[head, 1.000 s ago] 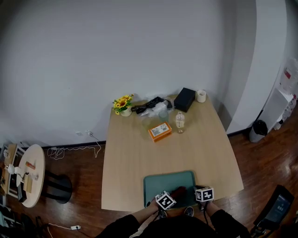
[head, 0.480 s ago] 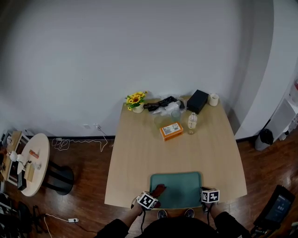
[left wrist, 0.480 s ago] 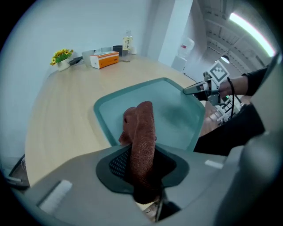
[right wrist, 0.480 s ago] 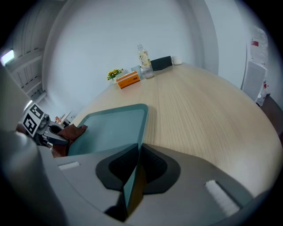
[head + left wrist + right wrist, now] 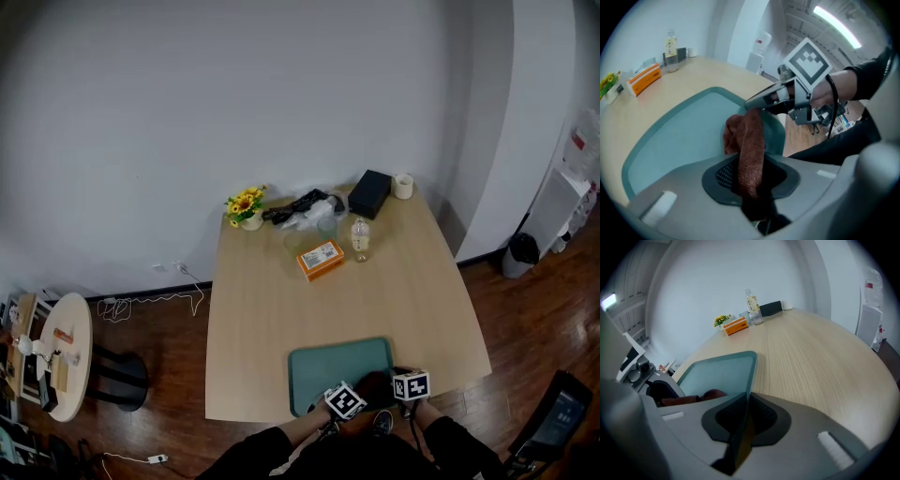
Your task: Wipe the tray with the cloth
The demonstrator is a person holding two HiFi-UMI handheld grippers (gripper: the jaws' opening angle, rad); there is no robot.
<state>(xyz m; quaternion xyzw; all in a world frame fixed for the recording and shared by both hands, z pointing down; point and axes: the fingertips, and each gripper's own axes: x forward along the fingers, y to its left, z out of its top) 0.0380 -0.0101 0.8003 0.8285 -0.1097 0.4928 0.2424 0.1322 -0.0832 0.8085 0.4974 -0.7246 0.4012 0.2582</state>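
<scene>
A teal tray lies at the near edge of the light wooden table. My left gripper is shut on a reddish-brown cloth, which rests on the tray's near right part. In the left gripper view the cloth hangs out of the jaws onto the tray, close to the right gripper. My right gripper is shut on the tray's near right rim. In the right gripper view the rim runs between the jaws, with the cloth just left of it.
At the table's far side stand an orange box, a small bottle, a flower pot, a black box and a white cup. A round side table is at the left, a bin at the right.
My left gripper swept the cloth to the tray's near left corner and back to the near right part. The right gripper kept its hold on the rim.
</scene>
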